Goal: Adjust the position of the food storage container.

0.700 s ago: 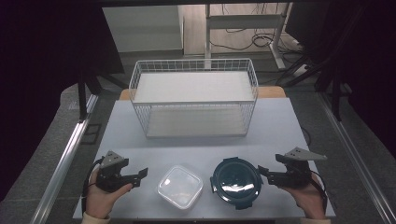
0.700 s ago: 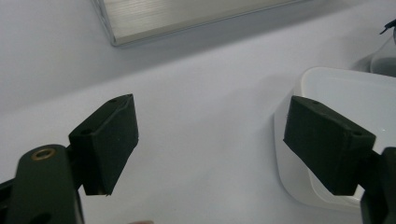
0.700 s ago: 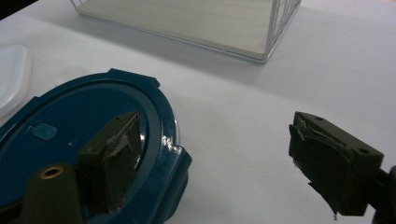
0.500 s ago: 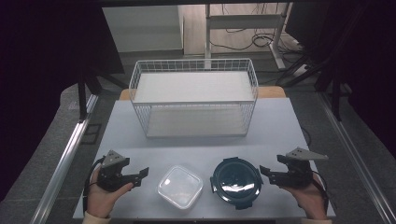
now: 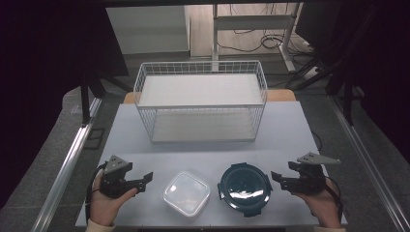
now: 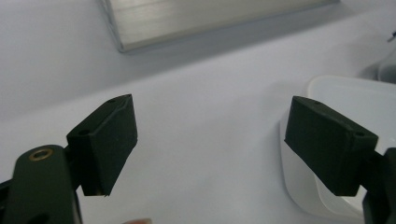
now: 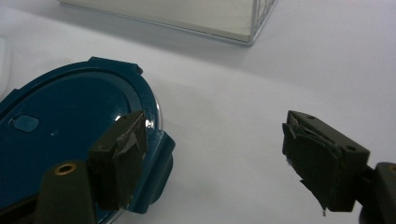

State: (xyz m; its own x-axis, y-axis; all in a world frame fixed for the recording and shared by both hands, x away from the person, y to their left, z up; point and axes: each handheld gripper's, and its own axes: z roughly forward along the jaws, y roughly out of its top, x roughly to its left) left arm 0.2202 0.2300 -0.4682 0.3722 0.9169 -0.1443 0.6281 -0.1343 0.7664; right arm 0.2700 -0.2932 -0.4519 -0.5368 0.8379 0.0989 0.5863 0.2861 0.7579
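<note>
- Containers number two on the table [image 5: 290, 125], low in the frame: one clear square lidded container [image 5: 186, 193] left of centre, one round dark-teal lidded container [image 5: 244, 188] right of centre.
- One white wire basket [image 5: 200, 99] stands at upper centre.
- My left gripper [image 5: 146, 179], released with nothing between its jaws, sits just left of the square container.
- My right gripper [image 5: 274, 177], likewise spread and empty, sits just right of the round one.

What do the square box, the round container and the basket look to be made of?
Square box: likely clear plastic, glossy; the pale table shows through it.
Round container: dark teal lid, probably hard plastic, smooth with a sheen, with moulded latch tabs at the rim; what is under the lid cannot be told.
Basket: thin white wire grid, probably coated metal.
</note>
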